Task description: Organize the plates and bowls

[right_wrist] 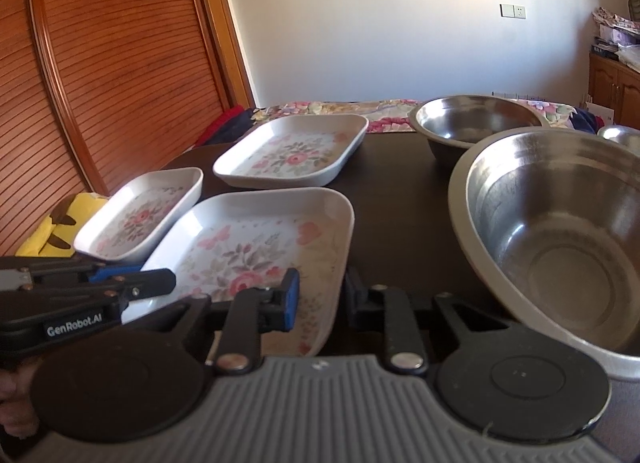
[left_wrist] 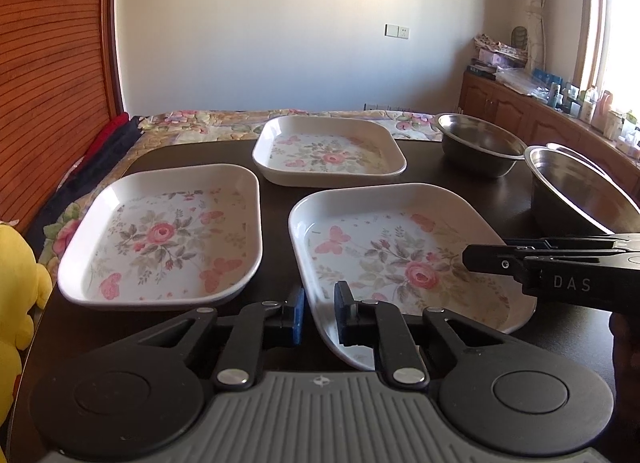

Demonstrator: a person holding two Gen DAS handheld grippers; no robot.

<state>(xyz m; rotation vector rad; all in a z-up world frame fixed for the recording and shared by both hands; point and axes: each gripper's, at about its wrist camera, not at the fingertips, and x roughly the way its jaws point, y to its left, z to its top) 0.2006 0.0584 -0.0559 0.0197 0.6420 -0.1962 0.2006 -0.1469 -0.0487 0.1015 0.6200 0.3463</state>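
I have both grippers low over the near edge of the dark brown table [left_wrist: 432, 167], and I take the nearest white square plate with a pink rose print [left_wrist: 400, 259] as my landmark. My left gripper [left_wrist: 319, 315] points forward at that plate's near left corner, its blue-padded fingers [left_wrist: 297, 317] set a narrow gap apart with the plate's rim standing between them; I cannot tell whether the pads touch it. My right gripper [right_wrist: 318, 299] sits level at the plate's near right side, its fingers likewise a narrow gap apart astride the rim, one over the printed floor and one outside over the table; contact there is also unclear. A second white floral plate [left_wrist: 160, 235] lies just left of the landmark plate, apart from it, and a third white floral plate [left_wrist: 330, 151] lies beyond it. To its right stands a large stainless steel bowl [right_wrist: 560, 239], upright, with a smaller steel bowl [right_wrist: 476, 123] behind that and the rim of another steel bowl [right_wrist: 624, 139] at the far right. A yellow plush toy [left_wrist: 16, 283] sits off the table's left edge.
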